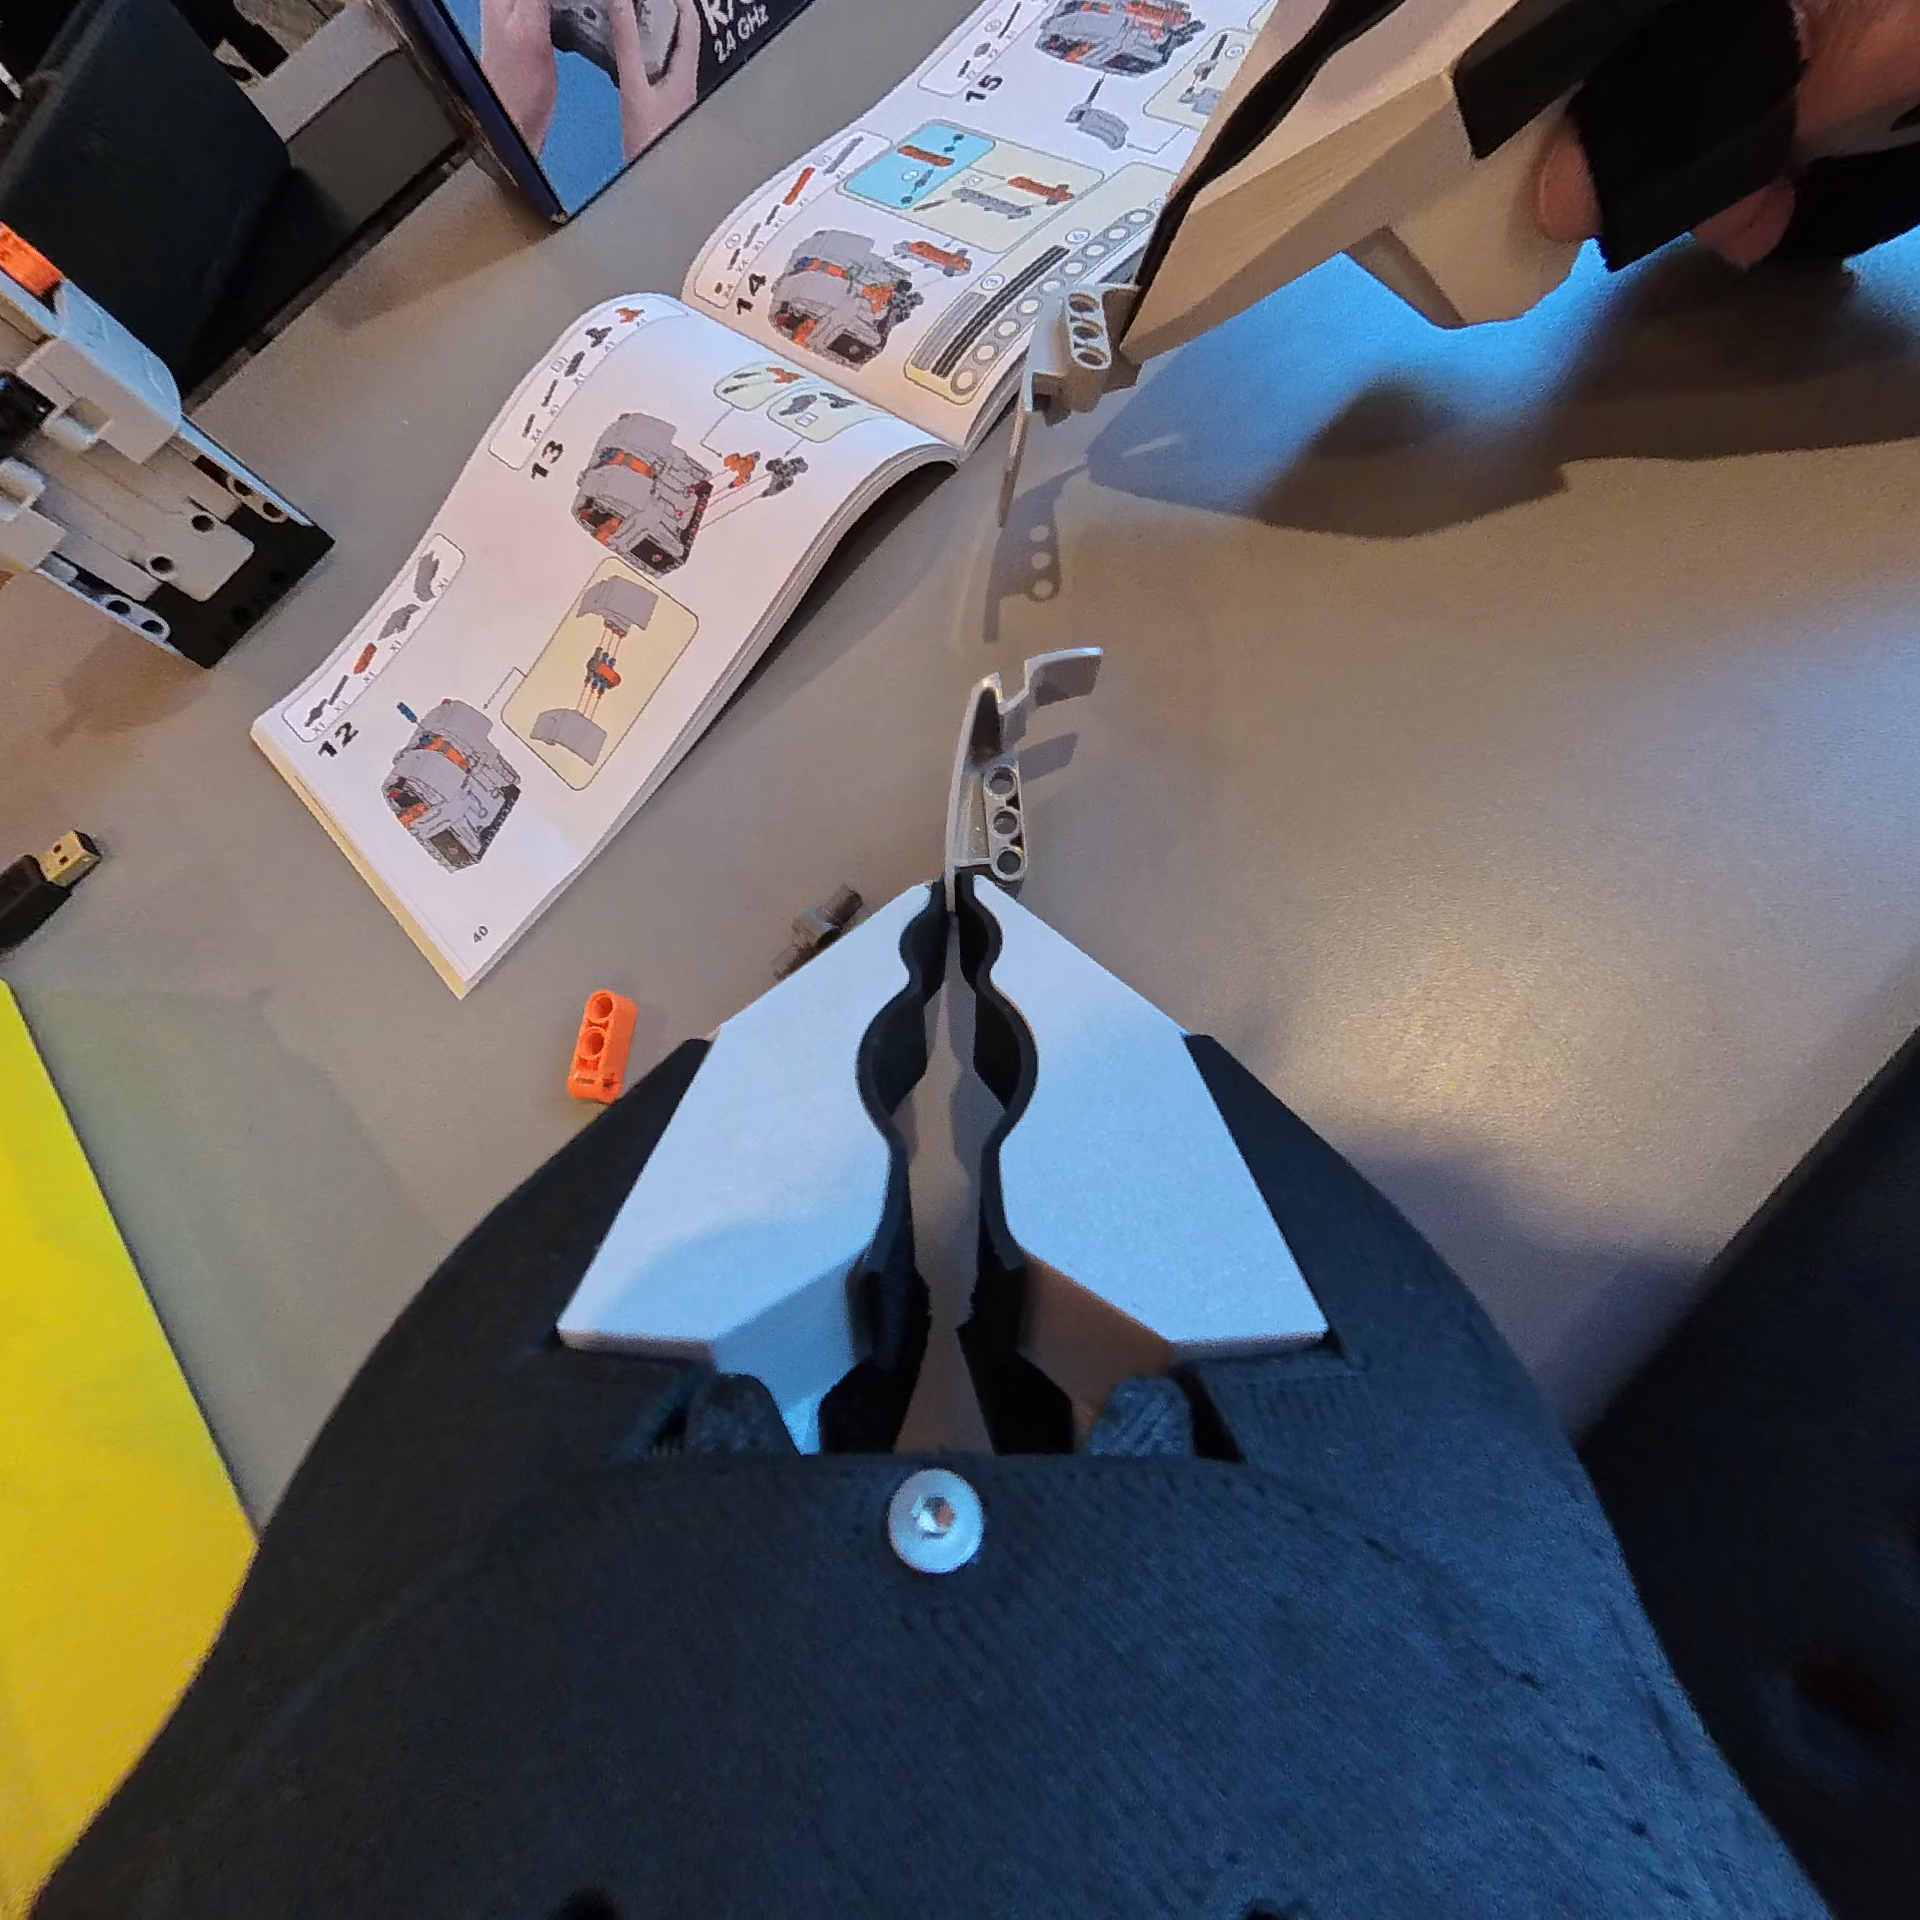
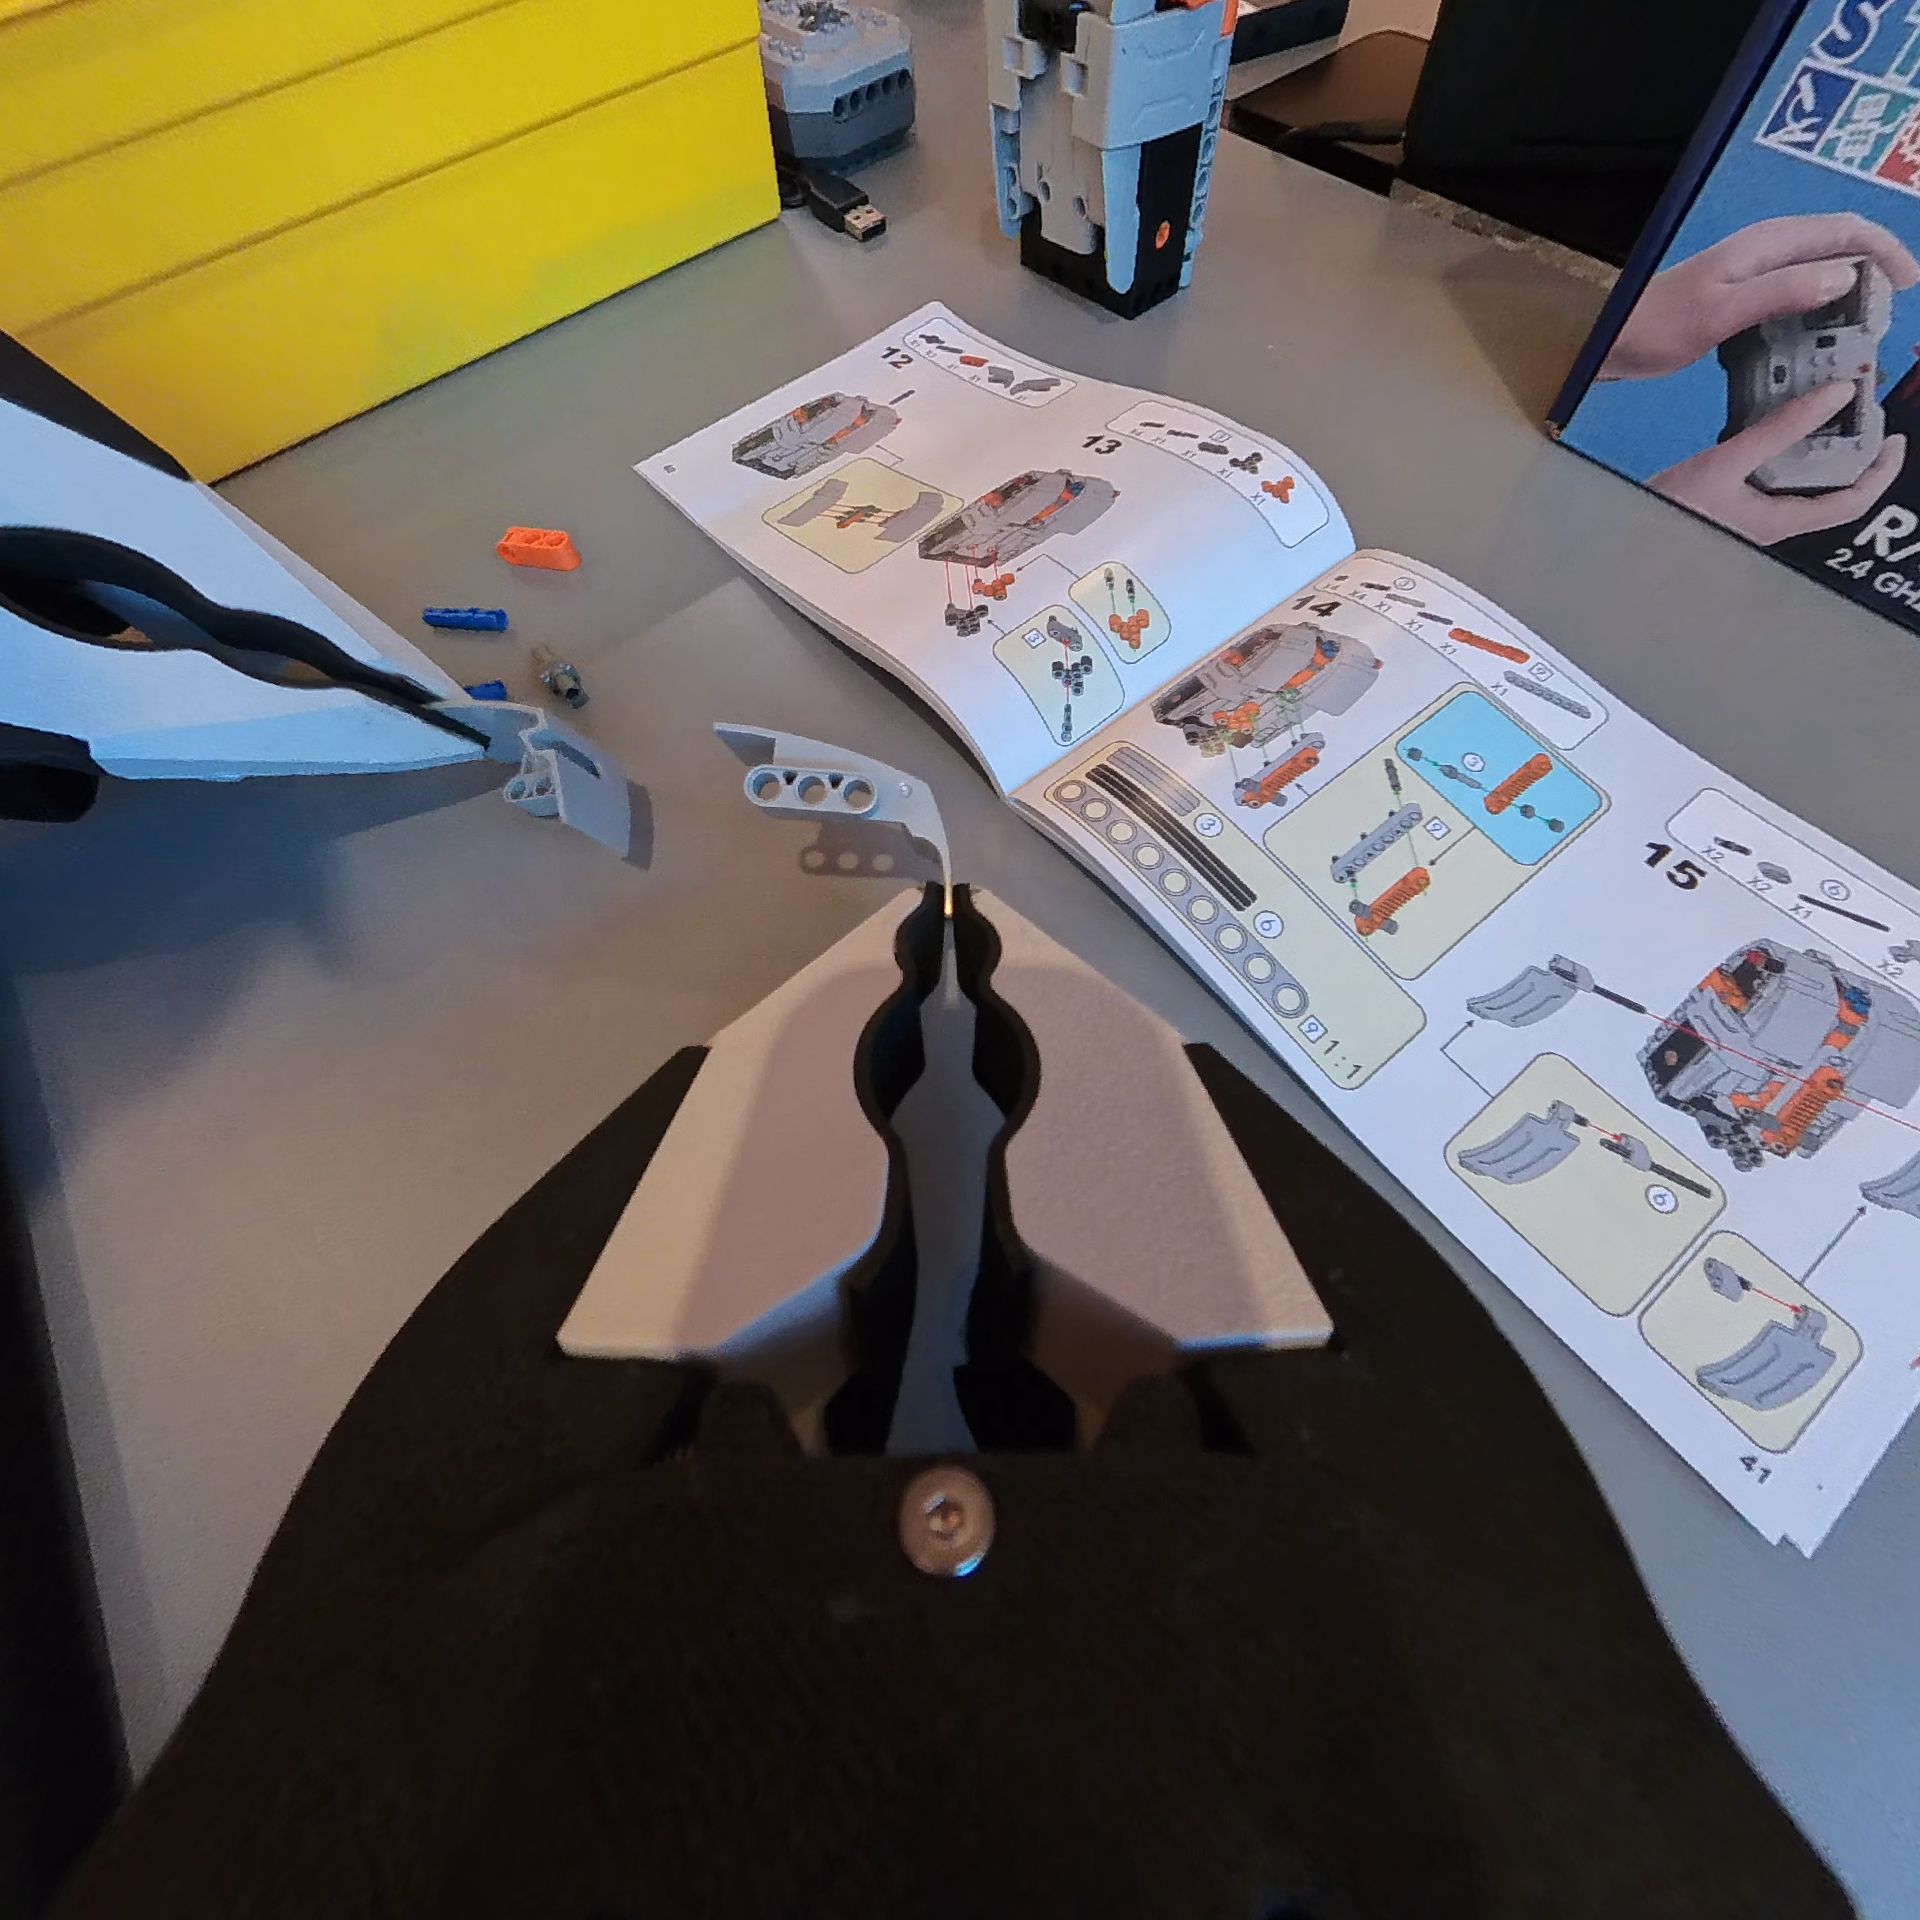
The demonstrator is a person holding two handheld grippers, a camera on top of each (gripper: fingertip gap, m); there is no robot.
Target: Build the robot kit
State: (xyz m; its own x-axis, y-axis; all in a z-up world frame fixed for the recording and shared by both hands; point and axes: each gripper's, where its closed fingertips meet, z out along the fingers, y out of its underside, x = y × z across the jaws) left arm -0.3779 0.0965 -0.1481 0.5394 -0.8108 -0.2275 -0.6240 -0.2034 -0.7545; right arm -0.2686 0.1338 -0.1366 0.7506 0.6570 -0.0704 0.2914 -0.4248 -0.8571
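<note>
1. Grey tabletop point(image 2: 1299, 312) under mixed warm and blue light, cluttered with building-kit parts.
2. Open instruction booklet point(image 2: 1195, 727) lying flat between both grippers, likely kept in sight for reference; partly built grey-and-black model point(image 2: 1107, 145) standing behind it, beside yellow box point(image 2: 364, 187) and kit box point(image 2: 1766, 312).
3. Loose bits grouped near left side: orange connector point(image 2: 537, 548), blue pin point(image 2: 464, 619), small grey pin point(image 2: 561, 681), USB plug point(image 2: 847, 213) further back.
4. Left gripper point(image 1: 954, 894): jaws pressed nearly together, pinching grey curved panel point(image 1: 992, 790) by its thin edge, held just off the table, holes facing up.
5. Right gripper point(image 2: 948, 899): jaws likewise squeezed, clamping second grey panel point(image 2: 831, 790) by its narrow tail, hole row exposed.
6. Both panels lifted, tips pointed toward each other, near but apart; probably mirrored pair, judging by shape.
</note>
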